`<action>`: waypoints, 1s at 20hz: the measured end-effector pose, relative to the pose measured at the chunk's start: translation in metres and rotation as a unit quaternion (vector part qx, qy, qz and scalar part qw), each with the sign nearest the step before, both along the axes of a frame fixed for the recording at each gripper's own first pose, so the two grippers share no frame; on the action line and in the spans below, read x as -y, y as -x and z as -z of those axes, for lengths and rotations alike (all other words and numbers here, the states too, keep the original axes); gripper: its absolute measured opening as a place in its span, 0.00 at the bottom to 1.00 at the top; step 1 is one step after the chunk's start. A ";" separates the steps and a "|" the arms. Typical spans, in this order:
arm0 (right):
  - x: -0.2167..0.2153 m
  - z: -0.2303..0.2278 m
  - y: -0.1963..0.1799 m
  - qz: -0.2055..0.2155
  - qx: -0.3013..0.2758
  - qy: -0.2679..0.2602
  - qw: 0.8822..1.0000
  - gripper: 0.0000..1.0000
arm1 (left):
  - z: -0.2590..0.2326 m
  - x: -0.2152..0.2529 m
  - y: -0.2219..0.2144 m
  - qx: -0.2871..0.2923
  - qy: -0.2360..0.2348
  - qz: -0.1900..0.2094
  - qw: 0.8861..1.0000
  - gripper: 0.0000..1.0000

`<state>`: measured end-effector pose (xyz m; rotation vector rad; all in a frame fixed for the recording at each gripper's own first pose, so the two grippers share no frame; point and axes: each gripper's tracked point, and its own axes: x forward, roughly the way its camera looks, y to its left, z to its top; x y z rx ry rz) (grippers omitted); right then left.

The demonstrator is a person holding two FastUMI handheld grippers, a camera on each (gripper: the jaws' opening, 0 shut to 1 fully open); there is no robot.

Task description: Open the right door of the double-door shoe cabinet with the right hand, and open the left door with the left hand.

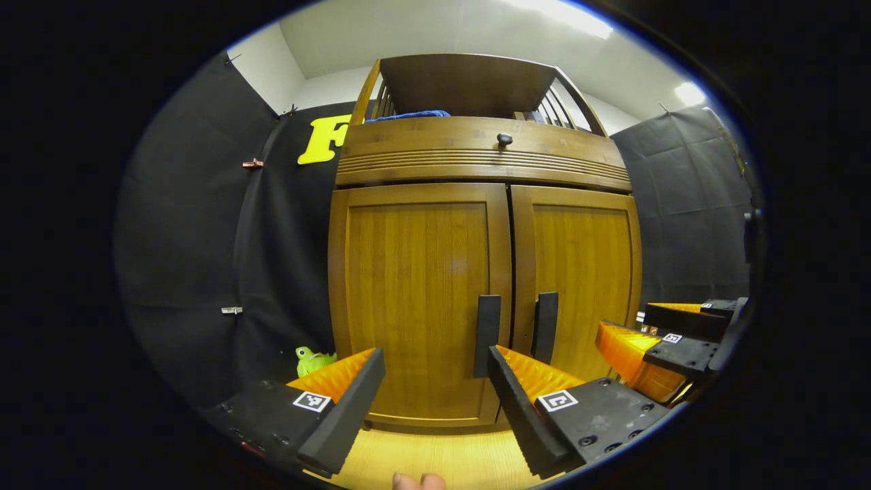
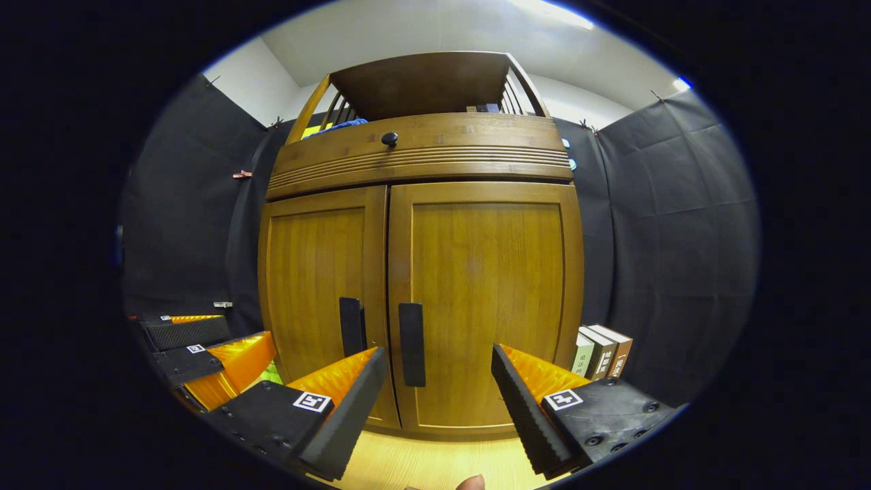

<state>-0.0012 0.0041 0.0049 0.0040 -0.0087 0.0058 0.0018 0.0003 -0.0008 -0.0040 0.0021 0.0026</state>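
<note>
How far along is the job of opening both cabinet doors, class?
Done: nothing yet; the left door and right door are both shut. In hand: the left gripper and right gripper hang open in front of the handles, touching neither. Left: grip each handle and pull both doors open.

Bright, even illumination from ceiling lights (image 1: 565, 17), which glare to white. Focus is sharp. Fisheye distortion bows the shoe cabinet (image 2: 422, 272) toward the edges
</note>
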 end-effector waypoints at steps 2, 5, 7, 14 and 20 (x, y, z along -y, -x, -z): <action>-0.001 -0.001 0.000 -0.002 0.001 -0.001 1.000 0.96 | -0.001 0.000 0.000 0.001 -0.001 0.001 1.000 0.94; -0.001 -0.003 -0.001 0.000 0.003 -0.001 1.000 0.98 | -0.002 0.000 0.001 0.003 0.000 0.001 1.000 0.94; -0.001 -0.003 -0.003 0.000 0.004 -0.002 1.000 0.98 | -0.003 0.000 0.001 0.004 -0.002 -0.003 1.000 0.95; -0.019 0.014 -0.037 -0.021 -0.010 -0.009 1.000 0.98 | 0.000 -0.001 0.007 0.004 -0.008 -0.010 1.000 0.94; -0.035 0.045 -0.087 -0.033 -0.034 -0.018 0.999 0.98 | 0.031 -0.006 0.036 -0.021 -0.008 -0.025 0.999 0.93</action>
